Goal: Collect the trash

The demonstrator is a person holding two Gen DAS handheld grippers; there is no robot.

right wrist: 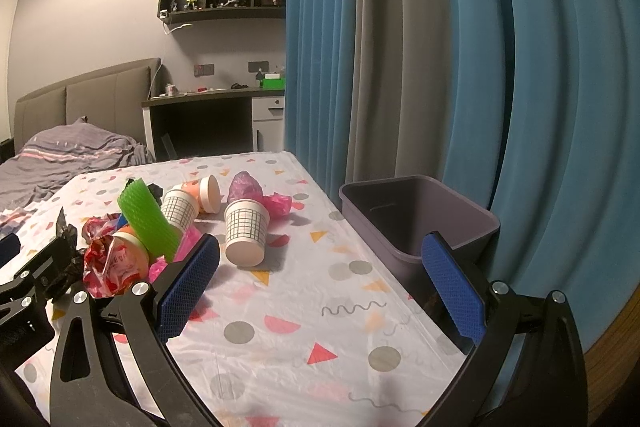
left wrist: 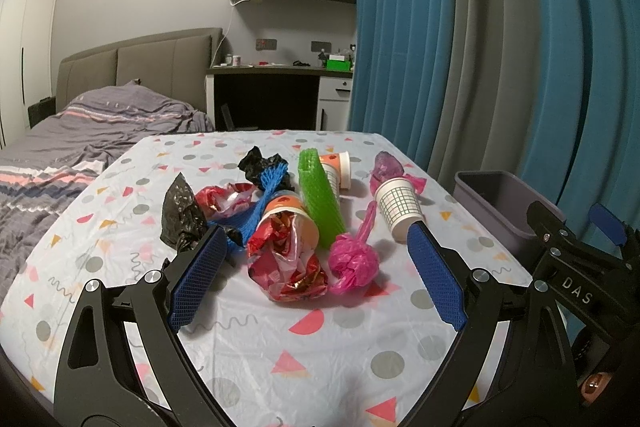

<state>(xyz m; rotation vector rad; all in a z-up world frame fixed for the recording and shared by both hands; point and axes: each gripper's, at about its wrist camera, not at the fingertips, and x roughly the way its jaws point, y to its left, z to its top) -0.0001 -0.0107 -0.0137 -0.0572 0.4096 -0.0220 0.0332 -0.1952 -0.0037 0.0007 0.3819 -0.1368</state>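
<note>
Trash is all heaped on the table [left wrist: 240, 339] right ahead of the left gripper [left wrist: 316, 269], which hangs spread wide over the patterned cloth with nothing between its blue pads [left wrist: 198, 277]. Closest to it, pretty much dead centre between the fingers, sits a crumpled red foil wrapper [left wrist: 288, 267] spilling out of an orange cup [left wrist: 292, 215] lying on its side. Just to the right of that is a knotted pink bag [left wrist: 354, 261], and near the left pad there's a black bag [left wrist: 182, 213] and a blue foam net [left wrist: 260, 203]. Further out, a green foam sleeve [left wrist: 320, 195] leans across the pile, with a gridded paper cup [left wrist: 400, 207] tipped over close to the right pad's tip, and a purple wrapper [left wrist: 386, 165] behind it.

The right gripper [right wrist: 320, 289] is just as wide open and holds nothing either. Ahead of it and a bit left, the same gridded cup lies on its side with its mouth facing the camera; a second gridded cup [right wrist: 180, 207] and another orange cup [right wrist: 204, 193] are behind that. The grey bin [right wrist: 420, 223] stands off the table's right edge, right behind the right pad [right wrist: 452, 295], touching or nearly touching the cloth, can't quite tell. Looks dark inside. Blue curtains [right wrist: 540, 67] hang behind it.
</note>
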